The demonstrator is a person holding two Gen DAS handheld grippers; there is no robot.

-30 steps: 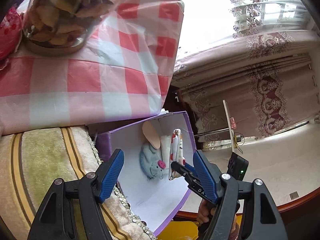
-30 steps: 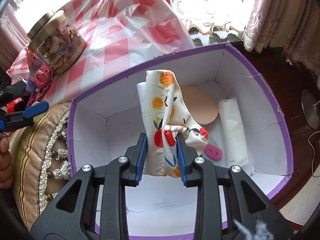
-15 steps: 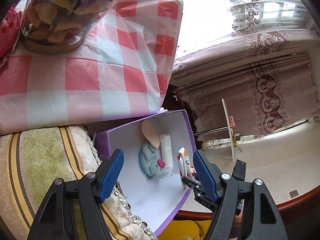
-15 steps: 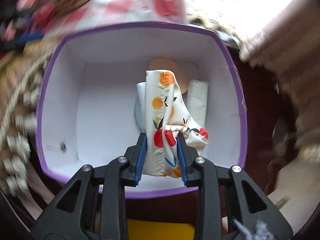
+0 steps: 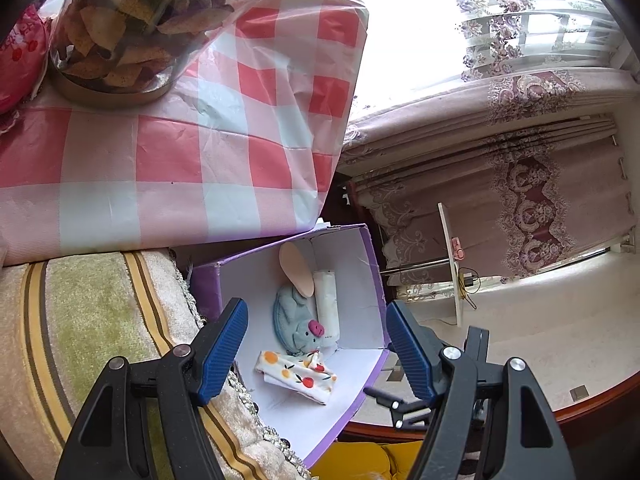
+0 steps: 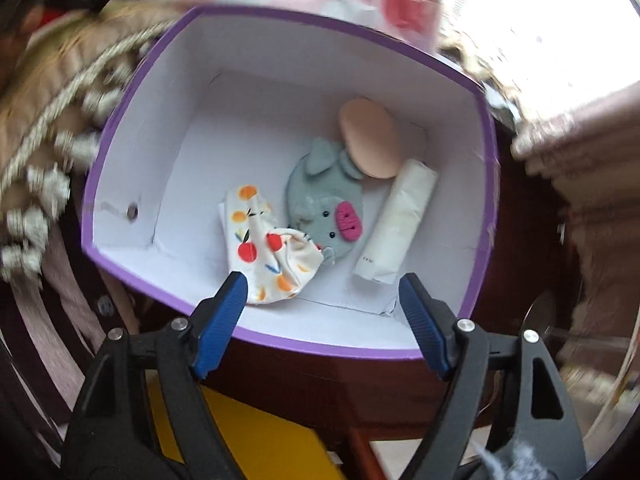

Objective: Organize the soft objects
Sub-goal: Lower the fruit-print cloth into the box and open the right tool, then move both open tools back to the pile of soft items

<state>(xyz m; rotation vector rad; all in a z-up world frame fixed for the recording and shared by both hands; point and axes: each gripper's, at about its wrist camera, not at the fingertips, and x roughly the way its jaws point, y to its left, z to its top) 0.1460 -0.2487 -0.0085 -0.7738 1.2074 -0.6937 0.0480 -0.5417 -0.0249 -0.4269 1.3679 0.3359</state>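
Right gripper [image 6: 322, 300] jaws just opening, now wide, nothing between them; fruit-print cloth [image 6: 268, 246] dropped, lies below gripper on floor of purple box [image 6: 490, 184], touching grey pig plush [image 6: 328, 204]. Left gripper [image 5: 316, 344] wide, empty. Deposit looks done; next soft item due

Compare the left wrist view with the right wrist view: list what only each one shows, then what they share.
Only the left wrist view shows the glass jar on the checked cloth, the curtains, and the open left gripper.

Only the right wrist view shows the open right gripper, whose jaws have just been opening with nothing between them, and a yellow surface below it.

Both show the purple box holding the fruit-print cloth, grey pig toy, beige puff and white roll.
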